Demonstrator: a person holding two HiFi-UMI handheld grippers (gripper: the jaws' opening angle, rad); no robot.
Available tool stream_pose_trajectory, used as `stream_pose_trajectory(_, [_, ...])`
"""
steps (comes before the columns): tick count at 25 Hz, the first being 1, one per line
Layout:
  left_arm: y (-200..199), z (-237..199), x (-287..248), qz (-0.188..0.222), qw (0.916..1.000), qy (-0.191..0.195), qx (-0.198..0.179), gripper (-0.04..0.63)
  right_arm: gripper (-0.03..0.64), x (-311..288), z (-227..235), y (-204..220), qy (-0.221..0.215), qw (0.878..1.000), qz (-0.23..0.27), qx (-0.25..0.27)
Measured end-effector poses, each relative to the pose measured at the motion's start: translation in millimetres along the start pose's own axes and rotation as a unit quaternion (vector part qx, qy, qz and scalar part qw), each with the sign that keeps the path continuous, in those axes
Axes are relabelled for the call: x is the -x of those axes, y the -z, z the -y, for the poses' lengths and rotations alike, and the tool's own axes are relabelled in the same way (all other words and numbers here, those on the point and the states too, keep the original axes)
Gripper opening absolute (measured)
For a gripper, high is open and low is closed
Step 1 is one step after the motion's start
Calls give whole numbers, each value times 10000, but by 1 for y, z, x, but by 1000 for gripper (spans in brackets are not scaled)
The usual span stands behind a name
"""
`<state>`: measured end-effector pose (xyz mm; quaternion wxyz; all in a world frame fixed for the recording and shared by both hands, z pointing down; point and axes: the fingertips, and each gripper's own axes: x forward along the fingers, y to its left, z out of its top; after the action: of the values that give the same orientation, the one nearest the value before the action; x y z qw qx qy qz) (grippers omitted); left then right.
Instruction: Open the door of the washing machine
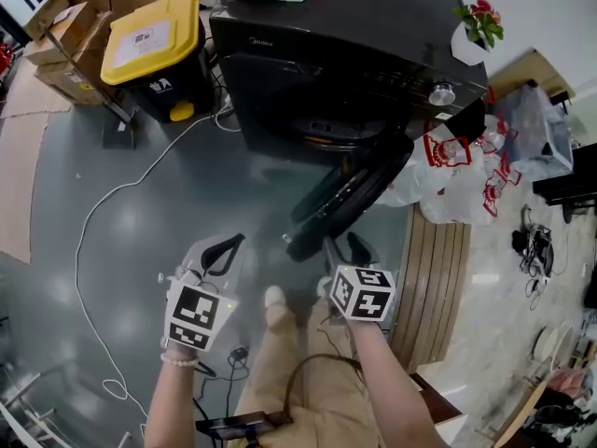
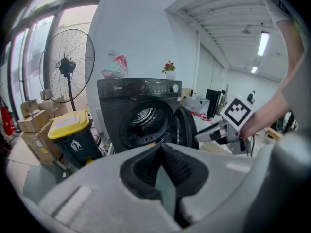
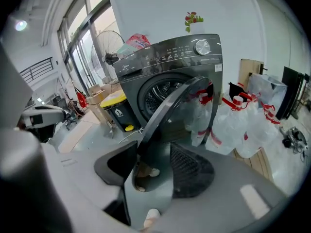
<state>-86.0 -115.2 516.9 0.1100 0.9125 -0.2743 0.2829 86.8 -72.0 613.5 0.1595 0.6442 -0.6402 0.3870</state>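
The right gripper (image 1: 343,248) is clamped on the edge of the door (image 1: 350,199), half open at the near right of the washing machine (image 1: 354,63), the left gripper (image 1: 231,245) is pinched together, empty, and a slippy hold might let the door swing shut.

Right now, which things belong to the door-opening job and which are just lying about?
Job: washing machine; its door, partly open; right tongs clamped on the door's edge; left tongs shut, empty.
Lying about: yellow-lidded bin, cardboard boxes, white cable, plastic bags, flowers.
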Motion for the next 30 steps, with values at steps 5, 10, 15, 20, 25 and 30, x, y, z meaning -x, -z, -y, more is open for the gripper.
stream_pose_trajectory(5, [-18, 14, -4, 112, 9999, 26, -1, -6, 212, 29, 33, 19, 185, 9997, -149, -54])
stream_pose_trajectory(10, [-32, 30, -5, 187, 9998, -5, 75, -6, 202, 57, 66, 34, 349, 9990, -284, -83])
stream_pose_trajectory(15, [-42, 46, -9, 239, 9995, -36, 210, -6, 198, 79, 99, 43, 589, 9976, -356, 56])
stream_pose_trajectory(20, [-52, 58, -12, 298, 9992, -38, 259, -6, 198, 97, 129, 49, 775, 9963, -362, 52])
stream_pose_trajectory(25, [-57, 68, -16, 304, 9992, -42, 251, -6, 195, 108, 152, 50, 757, 9963, -388, 147])
stream_pose_trajectory(30, [-71, 74, -16, 415, 9987, -141, 273, -6, 195, 121, 158, 33, 589, 9978, -225, 184])
